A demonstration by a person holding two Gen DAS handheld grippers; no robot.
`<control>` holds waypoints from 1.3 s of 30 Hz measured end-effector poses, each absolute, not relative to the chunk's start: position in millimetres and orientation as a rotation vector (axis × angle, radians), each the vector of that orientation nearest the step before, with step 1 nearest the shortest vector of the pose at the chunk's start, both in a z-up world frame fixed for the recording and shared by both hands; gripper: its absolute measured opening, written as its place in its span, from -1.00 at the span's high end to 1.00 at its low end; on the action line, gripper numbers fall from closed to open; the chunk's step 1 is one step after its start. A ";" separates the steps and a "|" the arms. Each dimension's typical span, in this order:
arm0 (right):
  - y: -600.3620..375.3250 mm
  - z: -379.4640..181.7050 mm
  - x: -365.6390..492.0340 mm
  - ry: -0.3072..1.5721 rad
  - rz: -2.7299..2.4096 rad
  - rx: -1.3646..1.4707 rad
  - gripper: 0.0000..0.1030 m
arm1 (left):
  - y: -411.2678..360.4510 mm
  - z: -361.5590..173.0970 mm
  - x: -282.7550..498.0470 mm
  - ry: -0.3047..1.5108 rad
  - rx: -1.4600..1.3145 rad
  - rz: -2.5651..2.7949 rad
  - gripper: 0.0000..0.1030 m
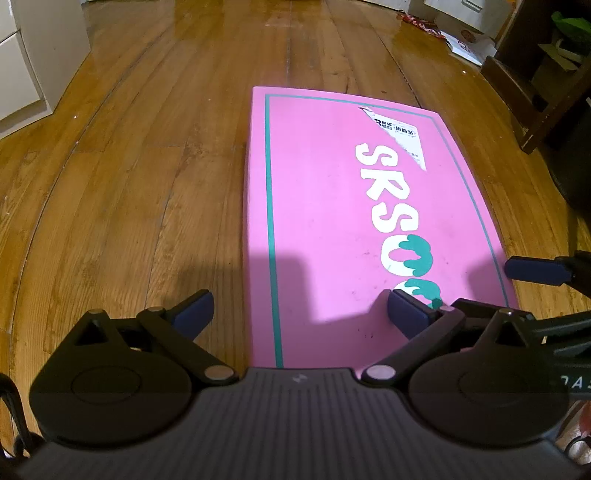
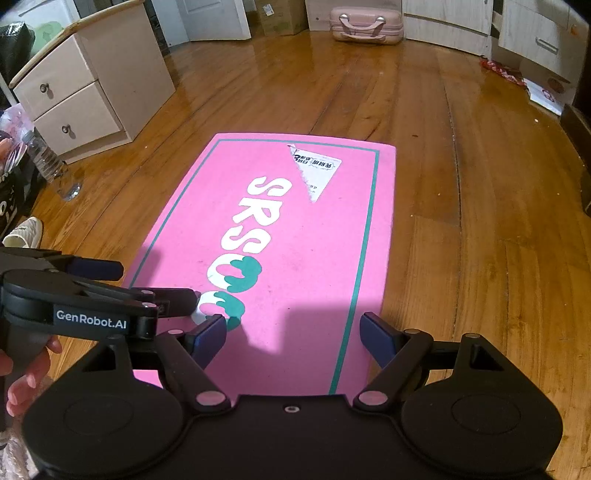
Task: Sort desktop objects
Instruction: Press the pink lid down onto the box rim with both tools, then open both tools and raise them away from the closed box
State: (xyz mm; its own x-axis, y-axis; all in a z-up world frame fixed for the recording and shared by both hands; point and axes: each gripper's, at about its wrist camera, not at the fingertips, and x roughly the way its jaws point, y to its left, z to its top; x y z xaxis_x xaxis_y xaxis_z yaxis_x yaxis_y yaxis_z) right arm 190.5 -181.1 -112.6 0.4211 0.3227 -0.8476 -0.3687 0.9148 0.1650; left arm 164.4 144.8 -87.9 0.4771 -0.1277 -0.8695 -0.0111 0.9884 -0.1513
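Both claws hang side by side over the near end of a flat pink box [image 2: 295, 236] lying on the wooden floor [image 2: 461, 258]. The left claw [image 1: 301, 314] has its jaws apart, straddling the box's left edge with nothing gripped; the right claw [image 2: 293, 334] is likewise spread wide and empty above the box. A torn white label [image 2: 316, 170] sits near the far end. Bare floor opens beyond and to the right. Further left stand a water bottle [image 2: 51, 166] and a drawer cabinet [image 2: 92, 85]; a pink suitcase [image 2: 365, 24] lies against the far wall
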 end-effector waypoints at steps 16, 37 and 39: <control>-186.2 -114.1 186.9 1.027 0.432 -0.036 -0.66 | 144.9 -88.4 163.1 1.057 -0.134 -0.078 -1.00; -166.5 -114.2 179.2 0.995 0.403 -0.140 -0.76 | 126.9 -76.8 159.1 1.022 -0.057 -0.010 -1.00; -168.1 -112.6 179.7 1.003 0.400 -0.140 -0.76 | 125.7 -72.5 156.3 1.010 -0.051 -0.012 -1.00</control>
